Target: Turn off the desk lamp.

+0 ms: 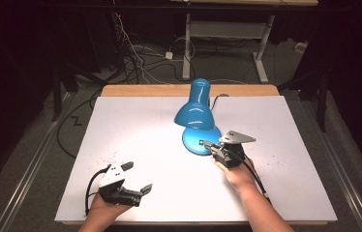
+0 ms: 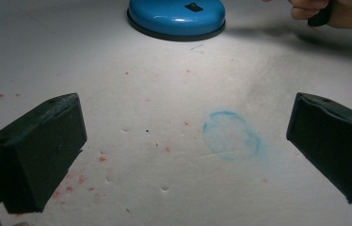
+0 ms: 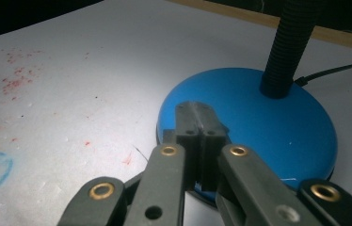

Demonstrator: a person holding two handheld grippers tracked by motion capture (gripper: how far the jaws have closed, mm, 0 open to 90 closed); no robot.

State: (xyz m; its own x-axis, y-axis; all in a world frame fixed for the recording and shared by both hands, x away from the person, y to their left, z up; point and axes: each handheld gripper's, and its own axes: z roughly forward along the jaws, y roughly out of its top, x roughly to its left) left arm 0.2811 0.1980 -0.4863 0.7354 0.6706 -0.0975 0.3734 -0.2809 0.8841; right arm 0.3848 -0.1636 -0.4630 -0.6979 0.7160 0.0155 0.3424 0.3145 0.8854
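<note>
Lamp (image 1: 198, 118) stands mid-worktop toward the far edge, lit. Right gripper (image 3: 196, 123), jaws pressed together with nothing between, rests tips on the base's near rim, likely at the switch (image 2: 193, 6) (press straight down, gently). Left gripper (image 1: 139, 178) gapes empty near the front edge. Its view alone shows a blue ring stain (image 2: 231, 135).

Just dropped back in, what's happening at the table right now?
A person holds a gripper in each hand over a white table. The right gripper, shut, has its tips pressed together over the front of the blue desk lamp's round base, about where the switch sits. The lamp is lit, its shade pointing down at the table. The left gripper waits open near the table's front left, holding nothing.
</note>
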